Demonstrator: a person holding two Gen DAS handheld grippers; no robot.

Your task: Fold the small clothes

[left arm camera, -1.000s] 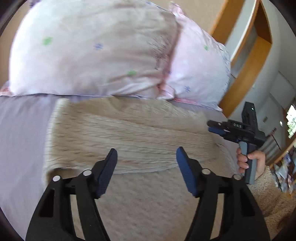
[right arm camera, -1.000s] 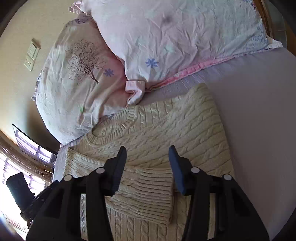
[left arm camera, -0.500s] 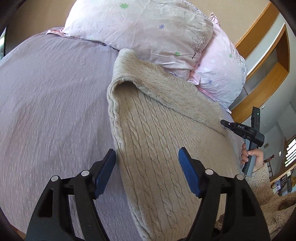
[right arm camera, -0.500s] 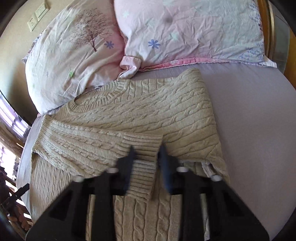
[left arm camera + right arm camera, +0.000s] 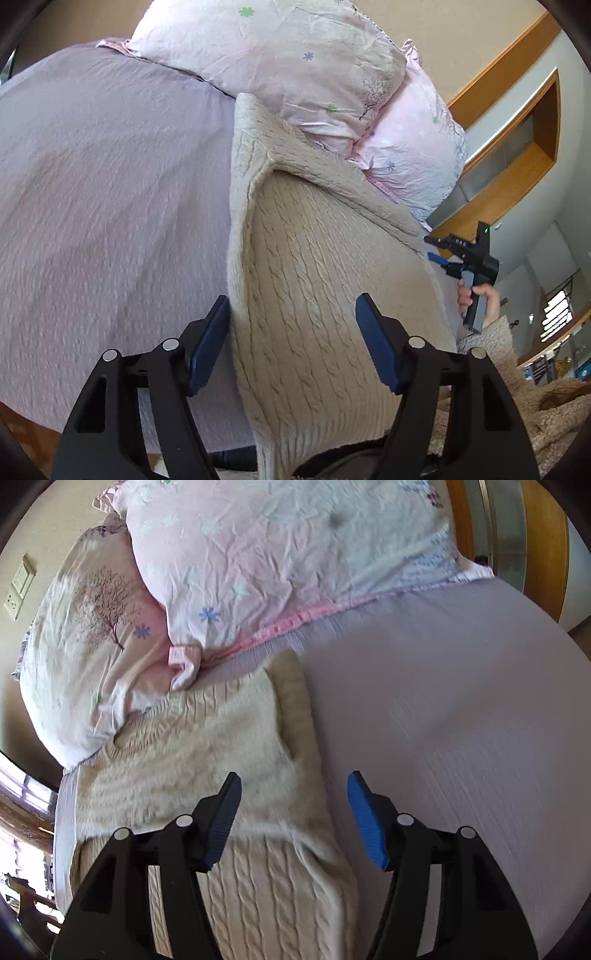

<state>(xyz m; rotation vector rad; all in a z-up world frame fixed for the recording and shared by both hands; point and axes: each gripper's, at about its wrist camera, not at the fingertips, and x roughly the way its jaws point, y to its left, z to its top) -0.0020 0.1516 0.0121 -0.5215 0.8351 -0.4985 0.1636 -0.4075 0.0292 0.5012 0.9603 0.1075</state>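
With both tongs, left (image 5: pixel 291 343) and right (image 5: pixel 293 821), spread and empty, the sweater (image 5: pixel 325 295) on the bed (image 5: pixel 110 192) is best gripped at its near hem and folded evenly.

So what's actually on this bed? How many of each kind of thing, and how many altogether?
Pillows: 2, a front pillow and a tree-print pillow
Cable-knit sweaters: 1
Bedsheets: 1
Hand-held grippers above the bed: 2, left, right
Total: 6

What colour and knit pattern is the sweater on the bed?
The sweater is cream, cable-knit. The cables show best in the left wrist view.
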